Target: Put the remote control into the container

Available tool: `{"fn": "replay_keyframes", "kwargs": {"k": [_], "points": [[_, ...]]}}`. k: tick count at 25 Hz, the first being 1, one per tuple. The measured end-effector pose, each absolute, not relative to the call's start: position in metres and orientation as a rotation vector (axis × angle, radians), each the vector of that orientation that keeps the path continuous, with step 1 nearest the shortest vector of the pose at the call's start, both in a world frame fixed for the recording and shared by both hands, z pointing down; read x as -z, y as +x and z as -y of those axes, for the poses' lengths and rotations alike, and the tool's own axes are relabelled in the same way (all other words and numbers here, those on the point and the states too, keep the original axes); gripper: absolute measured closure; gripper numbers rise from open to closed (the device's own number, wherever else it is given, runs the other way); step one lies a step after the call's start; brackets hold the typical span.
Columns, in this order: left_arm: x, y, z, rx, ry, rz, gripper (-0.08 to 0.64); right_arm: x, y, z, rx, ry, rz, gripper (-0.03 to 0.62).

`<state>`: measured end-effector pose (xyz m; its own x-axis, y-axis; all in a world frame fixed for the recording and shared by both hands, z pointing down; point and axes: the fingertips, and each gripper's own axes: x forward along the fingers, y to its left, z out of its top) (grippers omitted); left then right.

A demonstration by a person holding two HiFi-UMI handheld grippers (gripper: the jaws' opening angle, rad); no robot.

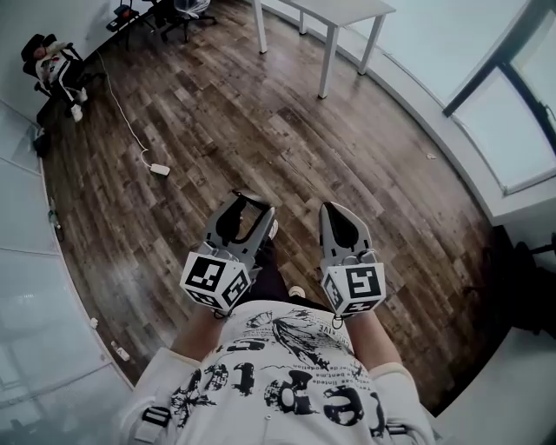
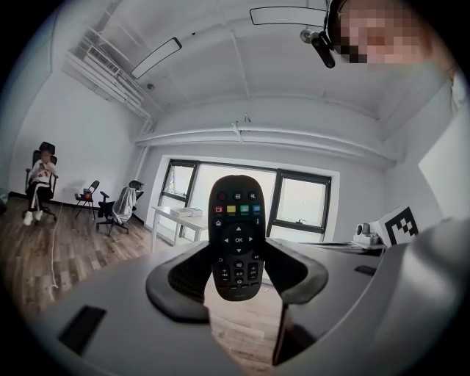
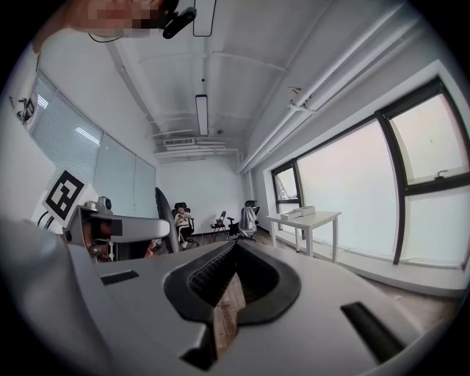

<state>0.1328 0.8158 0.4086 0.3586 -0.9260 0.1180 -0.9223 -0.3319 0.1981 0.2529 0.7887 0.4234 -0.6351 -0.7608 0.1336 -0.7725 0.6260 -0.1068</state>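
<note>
- The left gripper [image 2: 236, 277] is closed on one remote control [image 2: 236, 220], gripping its lower half. The remote stands upright, buttons towards the camera. In the head view it is hard to make out.
- The right gripper [image 3: 233, 283] has its jaws pressed together, with nothing between them.
- Both grippers are held at chest height above the wood floor [image 1: 261, 130].
- One white table [image 1: 340, 12] is cut off at the frame's top.

The head view looks steeply down from above the person's chest onto the left gripper [image 1: 250, 202], the right gripper [image 1: 335, 210] and the wooden floor [image 1: 217, 130]. Each gripper view sits just behind its jaws, facing level across the room: left toward the windows [image 2: 301, 202] past the remote control [image 2: 236, 239], right toward the far wall [image 3: 194, 183]. All three share the white table [image 1: 339, 13] and seated person [image 1: 56, 65]
</note>
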Motion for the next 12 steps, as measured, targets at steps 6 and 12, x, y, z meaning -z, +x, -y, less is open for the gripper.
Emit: {"fn": "replay_keyframes", "kwargs": {"k": [6,12], "points": [[-0.408,0.09,-0.738,0.044,2.383,1.595,0.324,-0.432,0.216,-0.723,-0.297,1.334,2.71,0.589],[-0.392,0.036,-0.645,0.063,2.459,1.541,0.324,-0.426,0.169,-0.636,-0.278,1.404,2.661,0.589]]}}
